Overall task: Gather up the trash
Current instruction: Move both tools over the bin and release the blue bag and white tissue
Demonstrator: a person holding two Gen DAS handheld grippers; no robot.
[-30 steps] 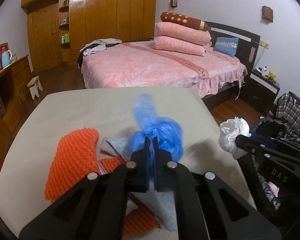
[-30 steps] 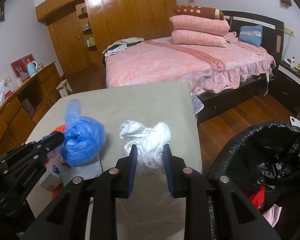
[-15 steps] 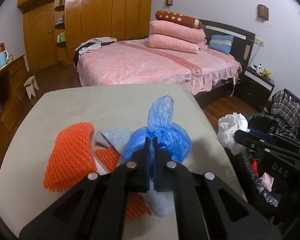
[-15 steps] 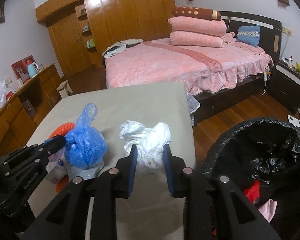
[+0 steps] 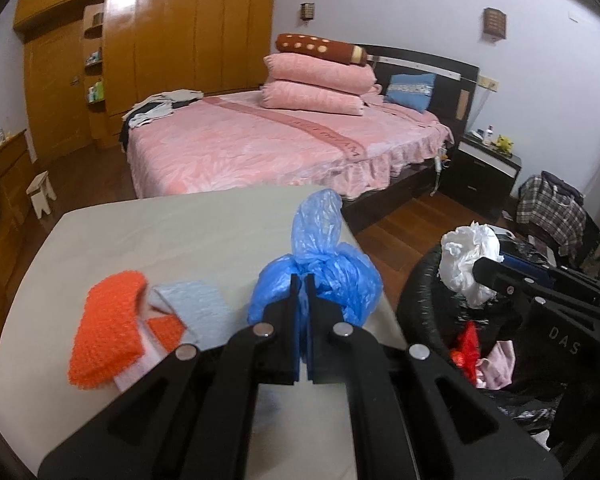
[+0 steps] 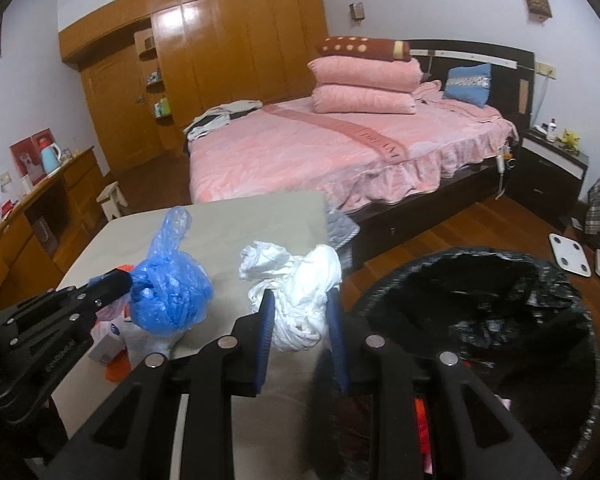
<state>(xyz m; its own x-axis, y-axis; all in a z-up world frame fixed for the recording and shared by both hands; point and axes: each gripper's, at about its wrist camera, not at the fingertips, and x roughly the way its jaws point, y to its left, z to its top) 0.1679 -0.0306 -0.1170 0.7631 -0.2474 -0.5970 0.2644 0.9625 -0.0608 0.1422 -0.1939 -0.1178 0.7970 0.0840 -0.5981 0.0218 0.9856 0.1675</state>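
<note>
1. I am holding a knotted blue plastic bag (image 5: 320, 280) in my left claw (image 5: 303, 292), which is clenched tight on the bunched film just below the knot. The bag is hanging clear of the table, over its right edge, with its loose tail sticking up.
2. I am judging this bag to be light, soft and a bit slippery. The thin film could slide or tear, so the gathered neck by the knot is the best place to pinch it.
3. My right claw (image 6: 300, 316) is grasping a crumpled white plastic bag (image 6: 296, 284) across its middle, jaws partly apart around the wad. It is sitting past the table's right edge, at the near rim of the bin (image 6: 580, 320).
4. This white wad looks light and springy too, and it squashes rather than resists, so I am gripping its thickest part.
5. The bin, lined in black, is standing on the floor just beside the table's right edge, with red and pink scraps already inside.
6. An orange scrubbing mitt (image 5: 104, 328) and a grey cloth (image 5: 196, 304) are lying near the table's (image 5: 160, 232) near left corner.
</note>
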